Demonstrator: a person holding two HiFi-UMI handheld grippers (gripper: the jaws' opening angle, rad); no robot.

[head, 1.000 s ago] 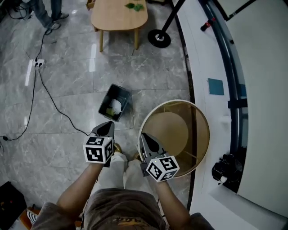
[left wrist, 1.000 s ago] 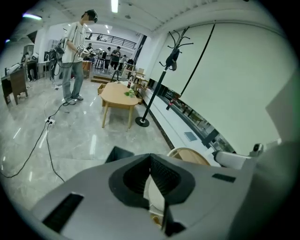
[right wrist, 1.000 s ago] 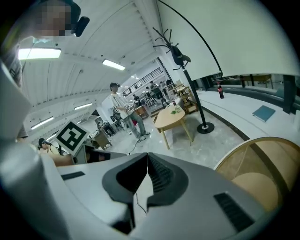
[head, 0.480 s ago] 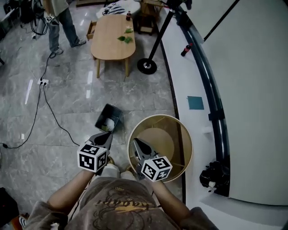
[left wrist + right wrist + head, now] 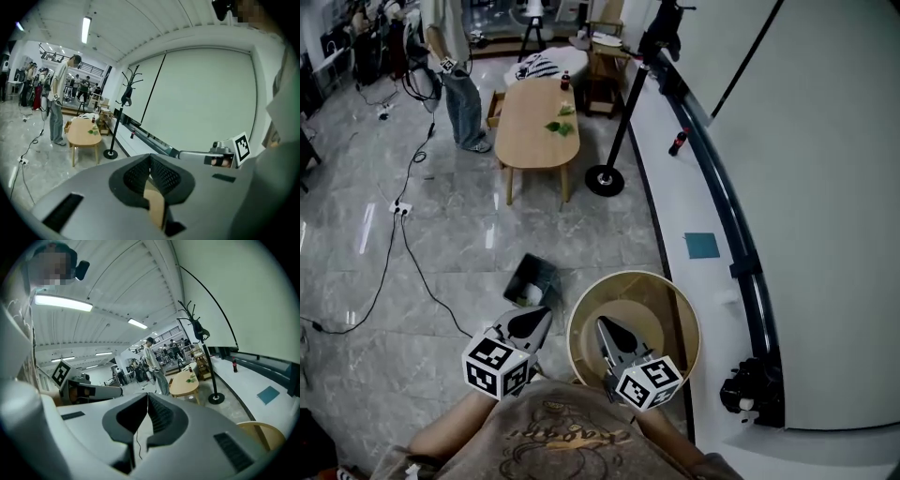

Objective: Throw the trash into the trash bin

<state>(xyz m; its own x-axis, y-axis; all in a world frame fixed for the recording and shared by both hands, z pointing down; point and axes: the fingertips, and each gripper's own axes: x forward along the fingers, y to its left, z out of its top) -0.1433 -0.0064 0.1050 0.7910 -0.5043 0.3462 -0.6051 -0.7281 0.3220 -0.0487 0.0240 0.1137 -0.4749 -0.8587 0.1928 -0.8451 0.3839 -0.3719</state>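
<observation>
The trash bin (image 5: 546,274) stands on the grey floor (image 5: 441,253) with its mouth up. Its long side runs from the grippers toward the wooden table (image 5: 534,117), and white trash (image 5: 528,295) lies inside. A round wooden tub (image 5: 684,323) sits just to its right, and a black cable (image 5: 412,267) trails to its left. Farther off are a stand base (image 5: 605,180) and a person (image 5: 459,84). The left gripper (image 5: 546,313) hangs near the bin's close end and the right gripper (image 5: 603,322) hangs over the tub. Both have their jaws pressed together with nothing between them.
</observation>
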